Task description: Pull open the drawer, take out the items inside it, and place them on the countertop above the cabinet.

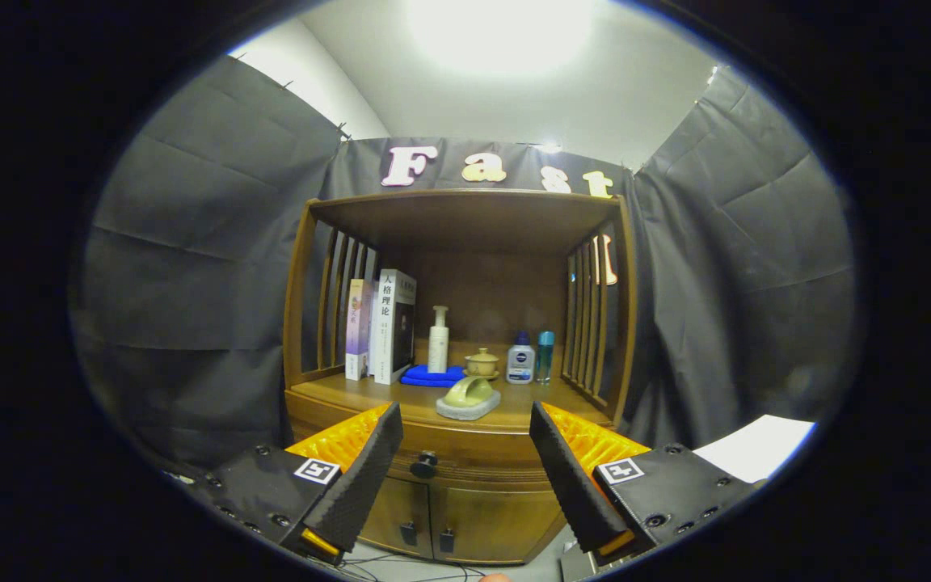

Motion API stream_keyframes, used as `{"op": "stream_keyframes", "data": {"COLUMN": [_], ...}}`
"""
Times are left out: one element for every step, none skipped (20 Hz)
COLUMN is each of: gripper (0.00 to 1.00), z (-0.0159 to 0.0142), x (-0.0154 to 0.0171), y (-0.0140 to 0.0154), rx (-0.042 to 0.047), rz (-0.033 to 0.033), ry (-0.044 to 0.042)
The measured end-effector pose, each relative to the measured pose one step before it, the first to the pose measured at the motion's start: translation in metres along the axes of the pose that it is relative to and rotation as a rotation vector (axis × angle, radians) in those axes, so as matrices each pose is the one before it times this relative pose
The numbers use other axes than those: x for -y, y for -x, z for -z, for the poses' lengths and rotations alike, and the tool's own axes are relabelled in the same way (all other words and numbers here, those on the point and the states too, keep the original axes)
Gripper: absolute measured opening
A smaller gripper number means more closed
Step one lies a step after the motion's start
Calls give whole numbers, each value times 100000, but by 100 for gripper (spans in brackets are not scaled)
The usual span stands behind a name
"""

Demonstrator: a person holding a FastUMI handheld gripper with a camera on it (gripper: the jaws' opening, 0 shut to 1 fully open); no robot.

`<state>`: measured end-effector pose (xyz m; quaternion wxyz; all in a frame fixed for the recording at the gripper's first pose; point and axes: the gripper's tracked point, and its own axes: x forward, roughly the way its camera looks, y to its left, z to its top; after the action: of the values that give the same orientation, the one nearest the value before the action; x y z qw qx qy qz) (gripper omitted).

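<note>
A wooden cabinet [465, 501] stands ahead with a closed drawer [473, 465] under its countertop [368, 392]. The drawer has a dark round knob [424, 465], which sits between my fingers and a short way beyond them, nearer the left one. My gripper [465, 469] is open with nothing between its fingers. What lies inside the drawer is hidden.
On the countertop stand books [383, 325], a white pump bottle [438, 339] on a blue cloth [431, 375], a small lidded pot [482, 363], two small bottles [530, 357] and a green object on a grey block [468, 398]. Two lower doors [465, 521] are closed. Slatted sides and a top shelf enclose the counter.
</note>
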<state>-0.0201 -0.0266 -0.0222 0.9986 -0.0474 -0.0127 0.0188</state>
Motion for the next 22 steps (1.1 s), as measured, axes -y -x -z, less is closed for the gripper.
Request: {"op": "stream_keyframes", "data": {"gripper": [100,100,100,100,100,100,100,100,100,100,100,100,100,100,100,100,100,100,100,100,100,100], "z": [107,233,35,120,26,-46,-188,-243,-94,-156,-237,13,21,72,49,86,89,296,321,232,201,122], "x": [289,260,143,23,133,276,149,-114,-72,126,37,76,-43,-159,-141,-155,-118,-163,-138,-193,-132,-5], "y": [515,452,440,294,425,187,232,-126,79,1,-50,-158,-28,10,1,27,-7,-86,38,-32,-80,-69], "rx": [-717,-725,-311,-53,489,1125,951,794,377,420,462,33,-237,-355,-158,-201,-255,-756,-1007,-897,-633,-458], "rz": [566,349,85,-19,464,749,637,194,-28,396,372,230,-163,-230,-375,-358,-356,-462,-463,-475,-256,71], "ry": [-737,-1159,-1015,-460,195,622,796,83,-775,-1027,-780,-508,-339,-60,168,451,695,501,48,-238,-460,-217]}}
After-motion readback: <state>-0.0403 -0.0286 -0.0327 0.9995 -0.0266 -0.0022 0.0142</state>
